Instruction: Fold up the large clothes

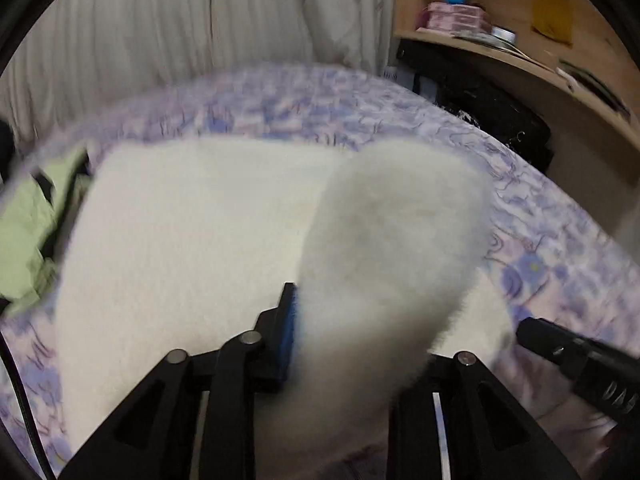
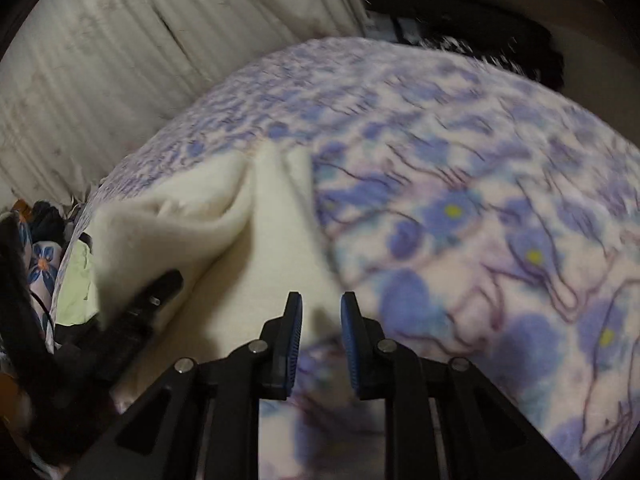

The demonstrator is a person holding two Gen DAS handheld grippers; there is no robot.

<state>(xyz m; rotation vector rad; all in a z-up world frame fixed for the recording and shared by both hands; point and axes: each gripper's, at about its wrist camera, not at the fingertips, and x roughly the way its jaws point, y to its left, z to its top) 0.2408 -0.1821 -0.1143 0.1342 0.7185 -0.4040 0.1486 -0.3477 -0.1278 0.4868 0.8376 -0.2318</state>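
A cream fleece garment [image 1: 192, 232] lies folded on the bed [image 1: 540, 216], reaching toward its far edge by the pale curtain [image 1: 180, 32]. It is thick, fuzzy and soft-edged. The left hand-held gripper [image 1: 352, 344] pinches a raised flap [image 1: 392, 240] of the fleece between narrow jaws. The right hand-held gripper [image 2: 321, 340] stands narrowly parted over the garment's corner; nothing is pressed between its blue ribbed pads [image 2: 295, 332]. The floral bedspread lies bare to the right. A green cloth [image 1: 28, 232] sits at the bed's left edge. A wooden shelf [image 1: 520, 60] holds pink boxes [image 1: 456, 18].
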